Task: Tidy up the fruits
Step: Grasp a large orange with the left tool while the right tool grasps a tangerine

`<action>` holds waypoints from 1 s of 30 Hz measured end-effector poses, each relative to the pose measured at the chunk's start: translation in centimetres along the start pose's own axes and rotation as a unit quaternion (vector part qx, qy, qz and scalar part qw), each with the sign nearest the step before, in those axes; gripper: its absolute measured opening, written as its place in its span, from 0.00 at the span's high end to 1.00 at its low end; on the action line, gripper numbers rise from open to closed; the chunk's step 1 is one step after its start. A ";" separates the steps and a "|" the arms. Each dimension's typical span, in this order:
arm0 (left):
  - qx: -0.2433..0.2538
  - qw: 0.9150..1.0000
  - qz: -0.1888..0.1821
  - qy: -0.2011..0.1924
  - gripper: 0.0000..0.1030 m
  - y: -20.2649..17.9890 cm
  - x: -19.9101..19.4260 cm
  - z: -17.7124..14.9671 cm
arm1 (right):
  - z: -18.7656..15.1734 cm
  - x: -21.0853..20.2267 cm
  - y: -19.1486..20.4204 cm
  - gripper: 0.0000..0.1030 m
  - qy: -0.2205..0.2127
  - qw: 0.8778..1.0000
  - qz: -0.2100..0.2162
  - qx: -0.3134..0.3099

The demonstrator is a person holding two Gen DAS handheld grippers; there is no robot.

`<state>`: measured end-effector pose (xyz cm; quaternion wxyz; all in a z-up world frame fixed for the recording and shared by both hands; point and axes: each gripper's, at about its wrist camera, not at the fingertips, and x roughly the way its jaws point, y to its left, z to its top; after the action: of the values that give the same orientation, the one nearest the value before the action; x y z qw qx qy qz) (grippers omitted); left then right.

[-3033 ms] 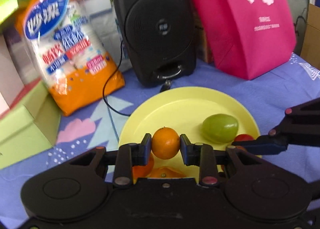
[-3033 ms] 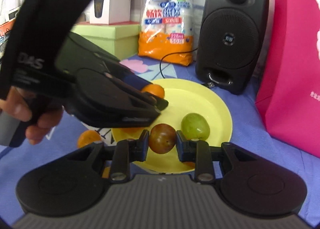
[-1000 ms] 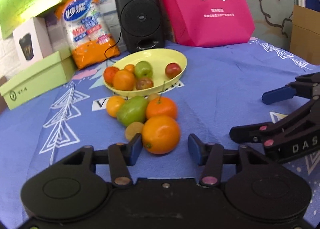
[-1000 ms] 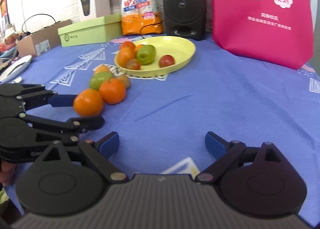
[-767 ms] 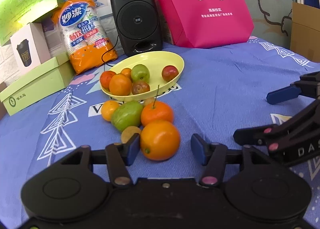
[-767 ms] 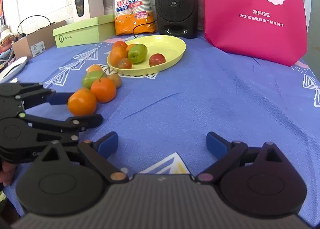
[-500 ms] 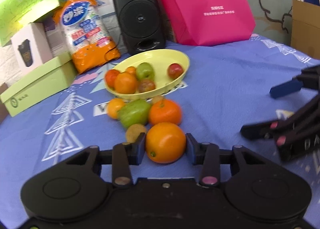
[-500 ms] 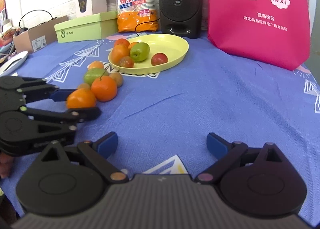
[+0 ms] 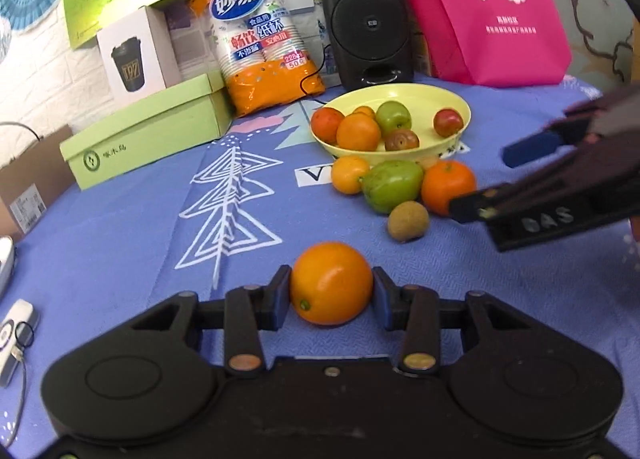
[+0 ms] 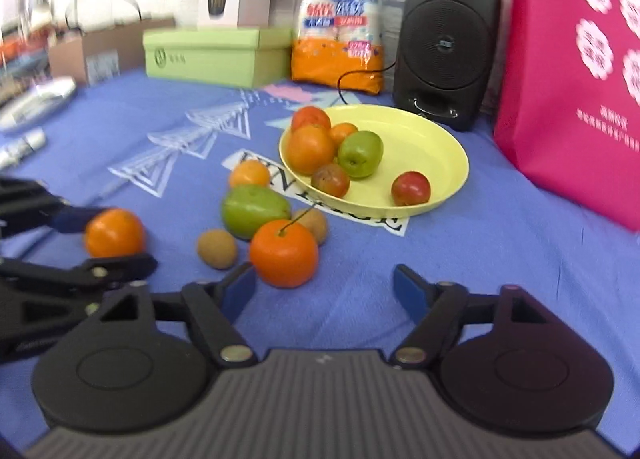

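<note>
My left gripper point(image 9: 331, 293) is shut on a large orange point(image 9: 331, 283), held low over the blue cloth, to the left of the fruit pile. In the right wrist view this orange point(image 10: 115, 233) shows at the left between the left gripper's fingers. My right gripper point(image 10: 324, 291) is closing. A stemmed orange point(image 10: 284, 253) lies just ahead between its blue pads, nearer the left one, and neither pad presses on it. Beside it lie a green fruit point(image 10: 254, 211), brown fruits point(image 10: 217, 249) and a small orange point(image 10: 249, 175). The yellow plate point(image 10: 432, 147) behind holds several fruits.
Along the back stand a black speaker point(image 9: 366, 19) with its cable, a pink bag point(image 9: 488, 7), a pack of paper cups point(image 9: 264, 47) and a green box point(image 9: 148, 131). A white device point(image 9: 12, 331) lies at the left edge of the cloth.
The left gripper closed on the large orange and carried it left, away from the pile. The right gripper moved up to the pile and its jaws narrowed around the stemmed orange.
</note>
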<state>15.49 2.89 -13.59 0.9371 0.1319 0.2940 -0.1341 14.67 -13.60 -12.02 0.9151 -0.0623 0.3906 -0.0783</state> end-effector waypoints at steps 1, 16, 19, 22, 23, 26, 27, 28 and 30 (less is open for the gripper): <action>-0.001 1.000 0.001 -0.003 0.60 0.0 0.0 -0.1 | 0.1 0.4 0.2 0.37 0.002 1.000 0.006 -0.002; -0.017 1.000 -0.008 -0.001 0.60 0.2 0.1 -0.4 | 0.3 1.6 0.5 0.64 0.000 0.999 0.043 0.005; -0.017 1.000 -0.008 0.000 0.60 0.2 0.1 -0.3 | -0.1 0.7 0.0 0.64 0.000 0.999 0.046 0.017; -0.015 1.000 -0.006 0.000 0.60 0.1 0.1 -0.3 | -1.2 -0.7 -0.9 0.64 -0.001 0.998 0.043 0.034; -0.013 1.000 -0.005 -0.001 0.60 0.0 0.1 -0.4 | -1.6 -1.2 -1.2 0.64 -0.001 0.998 0.042 0.041; -0.013 1.000 -0.004 0.001 0.60 0.0 0.1 -0.3 | -3.1 -2.9 -2.2 0.64 -0.001 0.998 0.037 0.057; -0.015 1.000 -0.003 0.002 0.60 0.0 0.1 -0.3 | -3.5 -3.4 -2.4 0.64 -0.001 0.998 0.034 0.058; -0.017 1.000 -0.002 0.003 0.60 0.0 0.1 -0.2 | -3.9 -3.8 -2.6 0.64 -0.001 0.998 0.031 0.058; -0.020 1.000 0.001 0.005 0.60 -0.1 0.1 -0.1 | -4.4 -4.4 -2.9 0.64 -0.001 0.998 0.030 0.060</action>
<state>15.52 2.79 -13.72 0.9382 0.1145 0.3009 -0.1267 8.19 -15.79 -11.49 0.9196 0.0040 0.3859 -0.0738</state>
